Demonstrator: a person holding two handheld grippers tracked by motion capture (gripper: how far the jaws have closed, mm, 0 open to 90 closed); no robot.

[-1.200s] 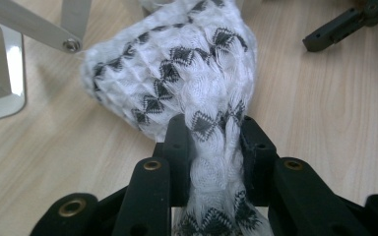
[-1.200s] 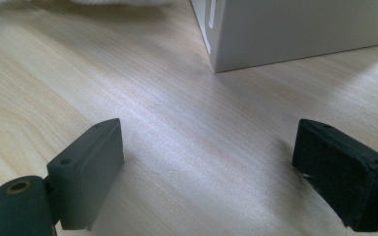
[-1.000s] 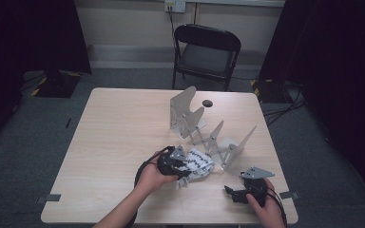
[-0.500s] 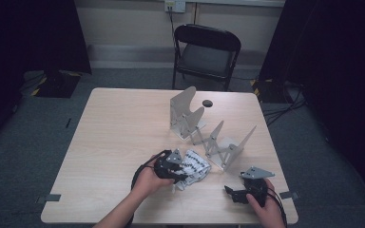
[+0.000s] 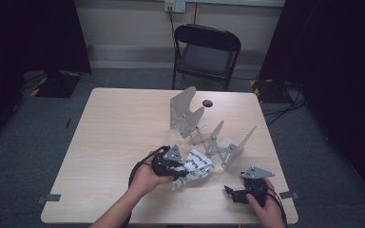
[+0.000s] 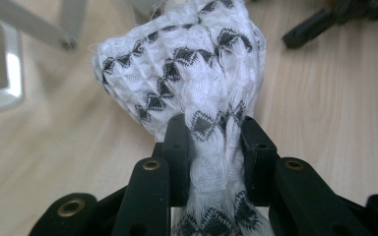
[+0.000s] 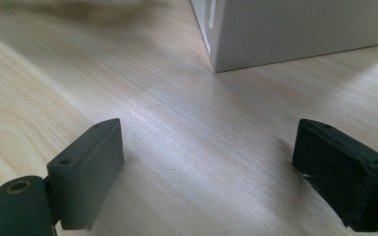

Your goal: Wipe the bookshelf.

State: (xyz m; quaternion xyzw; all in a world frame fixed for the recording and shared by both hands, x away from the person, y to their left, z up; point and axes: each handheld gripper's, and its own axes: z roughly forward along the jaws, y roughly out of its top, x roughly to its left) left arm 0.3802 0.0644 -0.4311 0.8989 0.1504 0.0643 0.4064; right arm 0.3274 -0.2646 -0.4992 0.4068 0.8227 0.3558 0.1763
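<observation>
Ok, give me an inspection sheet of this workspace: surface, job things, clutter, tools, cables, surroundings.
Surface: light wood table, bare at its left side.
Job's things: white cloth with black diamonds, bunched; grey folding rack behind it.
Clutter: small dark disc near the far edge.
Tools: left tool shut on the cloth; right tool open, nothing between its jaws, low over the table.
Cables: black cable loops from the left tool.
Surroundings: black chair, grey carpet, dark curtains.
</observation>
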